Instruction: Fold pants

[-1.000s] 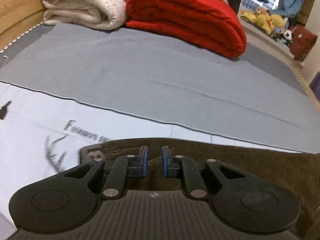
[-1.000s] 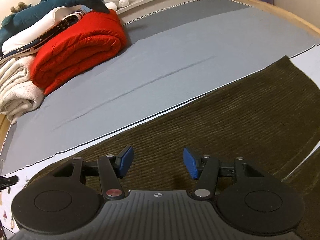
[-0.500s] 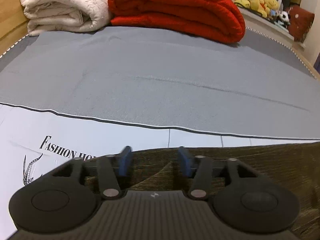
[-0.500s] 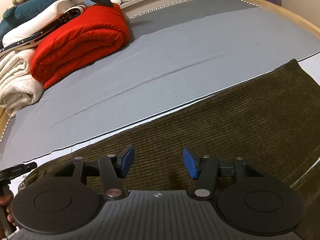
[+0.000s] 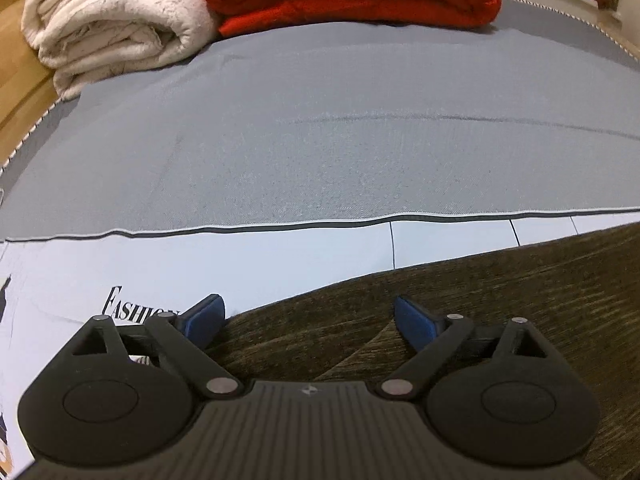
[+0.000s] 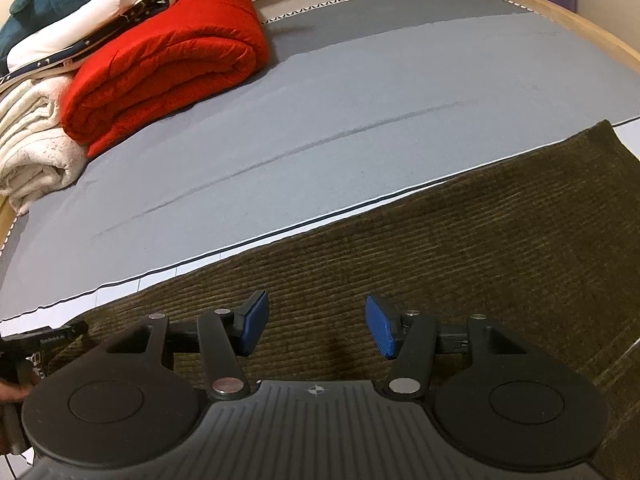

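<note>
- The left gripper (image 5: 308, 316) pointed steeply down over the edge of the pants (image 5: 500, 300); its jaws had just been opening and stood wide, the blue pads (image 5: 414, 324) clear of the cloth, nothing pinched between them.
- The right gripper (image 6: 316, 328) hung tilted down over the middle of the pants, jaws about half apart, with ribbed cloth below the gap; whether the pads touched it could not be told.
- At the right view's left border only a sliver of a hand (image 6: 10, 390) showed, with the other tool's black body, cut off.
- The pants were dark olive-brown corduroy, spread flat on a pale printed sheet (image 5: 200, 264), its lettering partly hidden by the left jaw.
- Beyond lay a grey blanket (image 5: 340, 140), smooth, with one long crease.
- Farther back sat a red quilted roll (image 6: 168, 64) beside a cream fleecy bundle (image 5: 112, 28).
</note>
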Tool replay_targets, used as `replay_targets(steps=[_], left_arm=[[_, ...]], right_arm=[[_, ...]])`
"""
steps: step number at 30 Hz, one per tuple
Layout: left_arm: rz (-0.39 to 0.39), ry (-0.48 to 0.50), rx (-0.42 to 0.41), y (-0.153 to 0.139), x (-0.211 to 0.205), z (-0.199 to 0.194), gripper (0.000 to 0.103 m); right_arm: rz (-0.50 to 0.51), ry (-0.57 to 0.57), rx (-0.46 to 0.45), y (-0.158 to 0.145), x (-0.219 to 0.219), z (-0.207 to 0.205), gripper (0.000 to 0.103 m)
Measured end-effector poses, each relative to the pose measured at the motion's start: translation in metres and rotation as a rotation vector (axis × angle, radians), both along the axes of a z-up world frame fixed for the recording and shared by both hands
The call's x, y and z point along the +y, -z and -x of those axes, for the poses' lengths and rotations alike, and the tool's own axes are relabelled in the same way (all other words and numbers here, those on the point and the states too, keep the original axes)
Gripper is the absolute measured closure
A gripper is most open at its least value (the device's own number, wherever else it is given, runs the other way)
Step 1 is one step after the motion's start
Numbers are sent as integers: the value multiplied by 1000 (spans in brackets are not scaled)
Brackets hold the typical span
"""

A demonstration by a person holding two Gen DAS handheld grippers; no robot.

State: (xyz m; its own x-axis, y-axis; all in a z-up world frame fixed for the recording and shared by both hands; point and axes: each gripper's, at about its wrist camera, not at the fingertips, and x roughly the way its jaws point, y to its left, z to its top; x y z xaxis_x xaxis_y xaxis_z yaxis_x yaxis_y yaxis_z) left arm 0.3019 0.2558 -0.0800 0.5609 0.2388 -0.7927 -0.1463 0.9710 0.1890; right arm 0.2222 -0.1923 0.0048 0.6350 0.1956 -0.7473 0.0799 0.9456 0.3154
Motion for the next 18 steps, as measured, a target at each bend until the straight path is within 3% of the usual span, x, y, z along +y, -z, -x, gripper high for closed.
replay_targets(steps=[4, 7, 10, 16, 18], left_arm=[[15, 46, 10, 2, -4, 0, 8], [-17, 90, 11, 5, -12, 2, 8], [-10, 110, 11, 6, -14, 2, 16], [54, 151, 14, 3, -19, 2, 53], [61, 169, 15, 2, -23, 2, 72]], right_arm=[[4, -4, 2, 0, 2, 0, 46], [7, -8, 6, 1, 4, -1, 46], [7, -11, 5, 1, 4, -2, 46], [11, -18, 4, 3, 5, -2, 46], [12, -21, 6, 4, 4, -2, 46]])
